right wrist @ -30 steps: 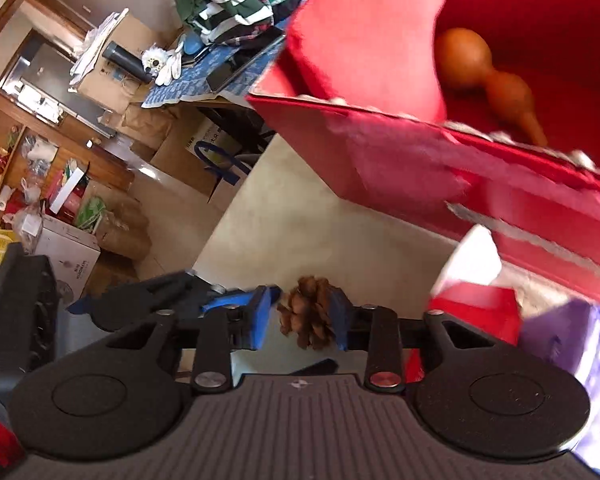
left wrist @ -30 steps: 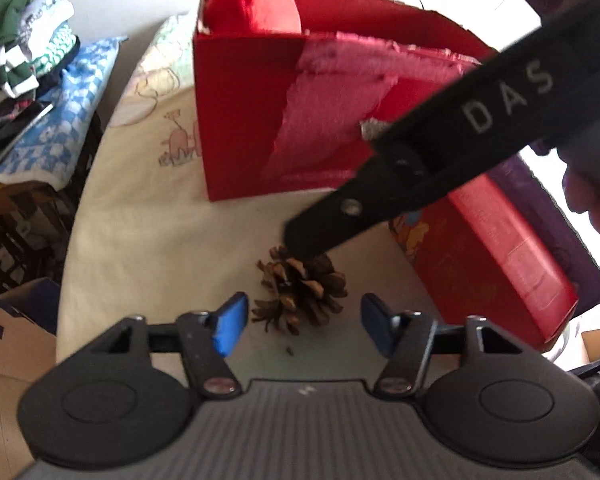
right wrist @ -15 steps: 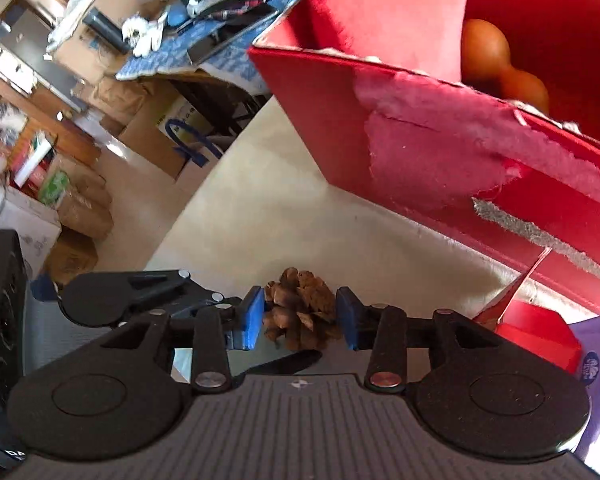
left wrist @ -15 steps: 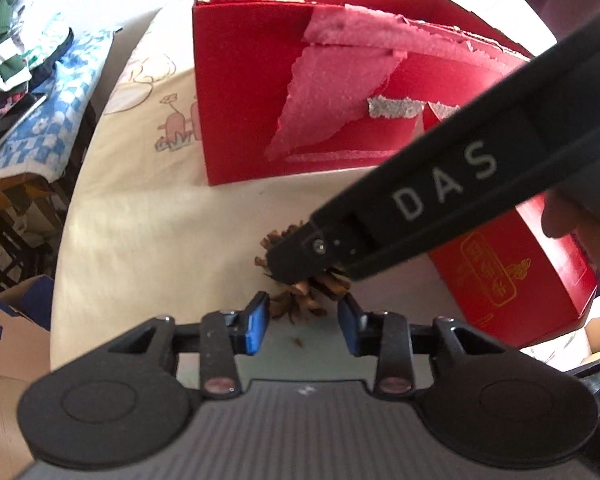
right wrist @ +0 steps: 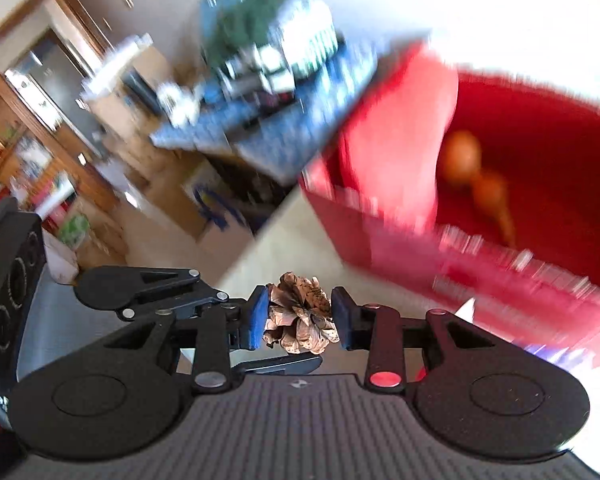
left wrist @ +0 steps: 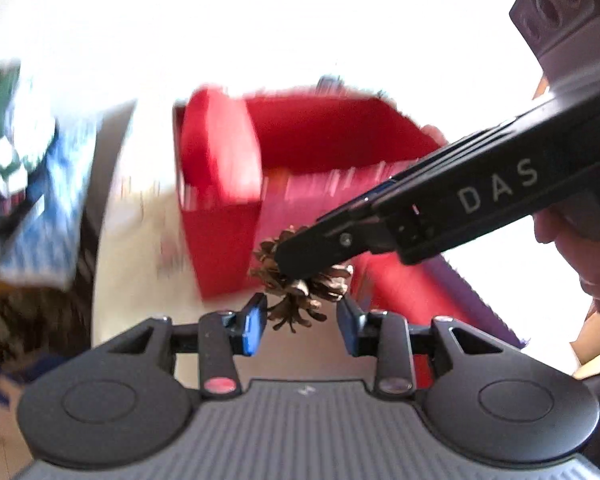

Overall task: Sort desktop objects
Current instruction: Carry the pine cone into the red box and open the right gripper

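Surface: I see a pale cream tabletop (right wrist: 276, 248) under both grippers; the room behind is blurred, with folded clothes (right wrist: 268, 40) on a blue checked cloth
Count: one pine cone (right wrist: 300, 320); one open red box (right wrist: 540, 200) beyond it, one orange gourd (right wrist: 472, 168) inside
Right gripper (right wrist: 299, 320): my jaws are closing, pads pressing the cone from both sides, cone lifted off the table
Left gripper (left wrist: 300, 320): angled down, pads just beside the cone's lower tip; I cannot tell whether they touch it

A dry brown pine cone (right wrist: 299, 312), scales open, hangs above the cream tabletop near the red box (right wrist: 540, 184).
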Tool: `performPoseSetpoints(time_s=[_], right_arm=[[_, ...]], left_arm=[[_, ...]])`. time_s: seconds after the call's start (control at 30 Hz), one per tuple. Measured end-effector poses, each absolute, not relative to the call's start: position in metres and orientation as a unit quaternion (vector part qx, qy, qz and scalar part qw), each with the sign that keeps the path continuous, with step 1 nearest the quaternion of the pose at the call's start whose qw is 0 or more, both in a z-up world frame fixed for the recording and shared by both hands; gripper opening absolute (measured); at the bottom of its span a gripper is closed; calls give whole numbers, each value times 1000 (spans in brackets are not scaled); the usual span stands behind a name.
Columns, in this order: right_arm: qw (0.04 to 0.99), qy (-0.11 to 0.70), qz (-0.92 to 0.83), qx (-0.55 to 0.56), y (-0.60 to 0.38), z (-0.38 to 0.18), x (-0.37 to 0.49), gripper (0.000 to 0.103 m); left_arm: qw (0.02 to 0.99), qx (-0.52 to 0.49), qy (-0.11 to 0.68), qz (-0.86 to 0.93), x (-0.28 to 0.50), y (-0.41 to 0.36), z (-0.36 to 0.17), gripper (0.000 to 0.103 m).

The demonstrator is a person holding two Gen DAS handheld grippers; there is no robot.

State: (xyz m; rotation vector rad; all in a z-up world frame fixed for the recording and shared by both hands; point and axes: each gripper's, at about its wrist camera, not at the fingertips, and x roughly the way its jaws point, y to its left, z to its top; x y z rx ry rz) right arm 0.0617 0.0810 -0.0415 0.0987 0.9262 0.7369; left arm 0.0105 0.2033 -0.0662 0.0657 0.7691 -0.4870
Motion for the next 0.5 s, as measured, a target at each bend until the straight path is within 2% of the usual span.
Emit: performPoseSetpoints(time_s=[0.13,0.27,0.5], right_arm=[[861,386,326,59,64,-8,76,37],[885,362,285,63,49,1,106,37],[858,455,221,92,31,-51,176,37]], left_arm=[[909,46,325,-256,35,191,-30,36],[907,55,320,-268,77,170,-26,40],[870,75,411,-262,148,134,-62,40]])
